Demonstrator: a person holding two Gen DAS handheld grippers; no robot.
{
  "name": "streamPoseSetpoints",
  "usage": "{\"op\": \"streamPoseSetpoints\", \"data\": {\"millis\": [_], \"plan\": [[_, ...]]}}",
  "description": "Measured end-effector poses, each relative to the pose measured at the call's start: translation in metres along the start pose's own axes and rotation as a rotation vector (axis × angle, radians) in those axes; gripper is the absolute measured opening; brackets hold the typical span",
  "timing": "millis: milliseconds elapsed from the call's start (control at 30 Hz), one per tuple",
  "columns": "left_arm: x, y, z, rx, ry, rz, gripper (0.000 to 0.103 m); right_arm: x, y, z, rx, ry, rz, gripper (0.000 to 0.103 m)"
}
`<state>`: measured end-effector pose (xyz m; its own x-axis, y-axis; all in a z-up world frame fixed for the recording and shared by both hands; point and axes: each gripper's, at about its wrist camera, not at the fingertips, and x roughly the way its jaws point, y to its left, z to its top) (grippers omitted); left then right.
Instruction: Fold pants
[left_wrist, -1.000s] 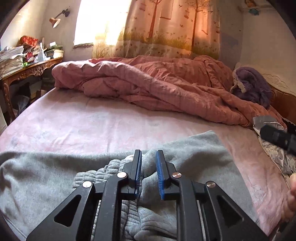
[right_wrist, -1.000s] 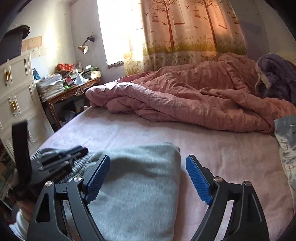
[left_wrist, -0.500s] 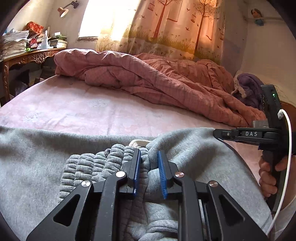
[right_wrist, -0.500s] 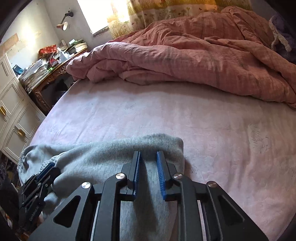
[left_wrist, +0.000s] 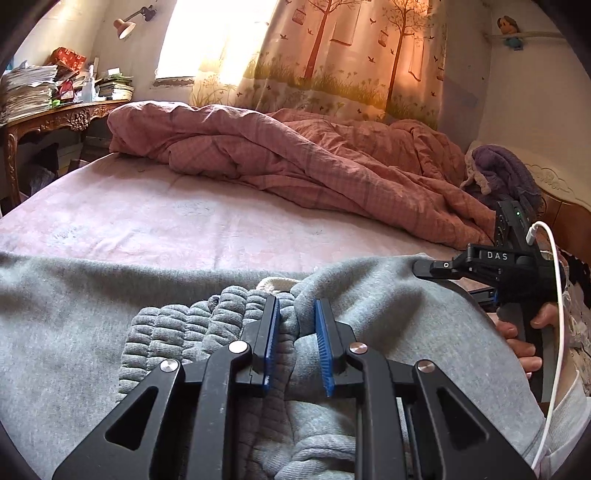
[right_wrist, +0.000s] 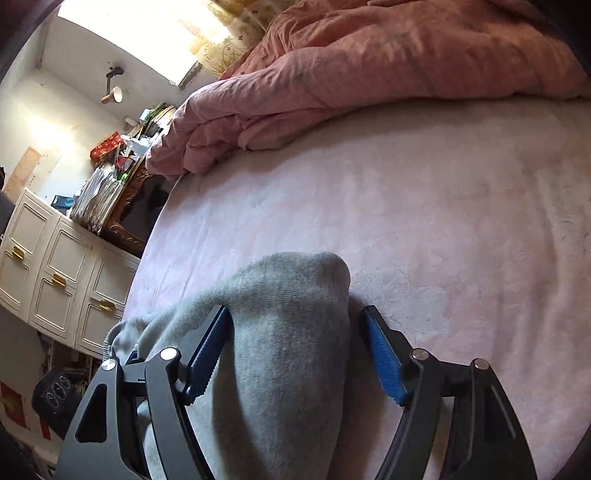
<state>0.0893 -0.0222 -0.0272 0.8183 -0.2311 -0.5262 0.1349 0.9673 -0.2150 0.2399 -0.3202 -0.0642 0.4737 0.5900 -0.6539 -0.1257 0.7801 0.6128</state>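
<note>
The grey sweatpants (left_wrist: 74, 332) lie across the near edge of the pink bed. My left gripper (left_wrist: 295, 314) is shut on a bunch of the grey fabric beside the ribbed waistband (left_wrist: 207, 321). In the right wrist view my right gripper (right_wrist: 295, 328) is open, its blue pads spread to either side of a folded end of the pants (right_wrist: 291, 332), which drapes between them. The right gripper also shows in the left wrist view (left_wrist: 495, 266), held by a hand at the pants' right edge.
A crumpled pink duvet (left_wrist: 295, 155) fills the far side of the bed. A purple garment (left_wrist: 506, 177) lies at the right by the headboard. A cluttered wooden desk (left_wrist: 59, 114) and white cabinets (right_wrist: 55, 280) stand left of the bed. Bare pink sheet (right_wrist: 443, 221) lies ahead.
My right gripper, shut on the pants' end half a second ago, has opened and tilted. My left gripper keeps its hold and has barely moved.
</note>
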Motion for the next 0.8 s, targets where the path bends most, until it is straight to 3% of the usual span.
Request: {"op": "streamPoseSetpoints", "data": {"millis": [133, 333, 367, 400, 433, 467, 500, 533, 700, 733, 800], "plan": [[0.001, -0.004, 0.000, 0.019, 0.003, 0.020, 0.019, 0.007, 0.011, -0.005, -0.122, -0.069, -0.115, 0.061], [-0.001, -0.004, -0.001, 0.021, -0.010, 0.018, 0.020, -0.025, 0.046, -0.007, -0.262, -0.229, -0.271, 0.061], [-0.001, -0.003, -0.002, 0.016, -0.013, 0.011, 0.020, -0.035, 0.051, -0.009, -0.266, -0.246, -0.285, 0.058], [-0.001, -0.001, -0.002, 0.010, -0.014, 0.002, 0.020, -0.044, 0.059, -0.011, -0.277, -0.247, -0.287, 0.048], [-0.001, 0.000, -0.001, 0.005, -0.013, -0.005, 0.021, -0.051, 0.067, -0.014, -0.286, -0.213, -0.284, 0.044], [-0.001, 0.000, -0.002, 0.004, -0.012, -0.007, 0.021, -0.052, 0.075, -0.017, -0.291, -0.177, -0.284, 0.033], [-0.001, 0.000, -0.001, 0.007, -0.011, -0.004, 0.021, -0.051, 0.084, -0.020, -0.301, -0.125, -0.277, 0.014], [-0.001, -0.001, -0.001, 0.011, -0.011, 0.001, 0.021, -0.046, 0.094, -0.025, -0.318, -0.080, -0.255, 0.007], [-0.001, -0.003, -0.002, 0.012, -0.013, 0.001, 0.021, -0.006, 0.137, -0.057, -0.358, 0.080, -0.069, 0.005], [-0.001, -0.003, -0.001, 0.012, -0.013, 0.002, 0.021, 0.002, 0.140, -0.057, -0.345, 0.101, -0.066, 0.005], [-0.001, -0.003, -0.002, 0.013, -0.011, 0.002, 0.021, 0.027, 0.137, -0.056, -0.298, 0.142, -0.139, 0.005]]}}
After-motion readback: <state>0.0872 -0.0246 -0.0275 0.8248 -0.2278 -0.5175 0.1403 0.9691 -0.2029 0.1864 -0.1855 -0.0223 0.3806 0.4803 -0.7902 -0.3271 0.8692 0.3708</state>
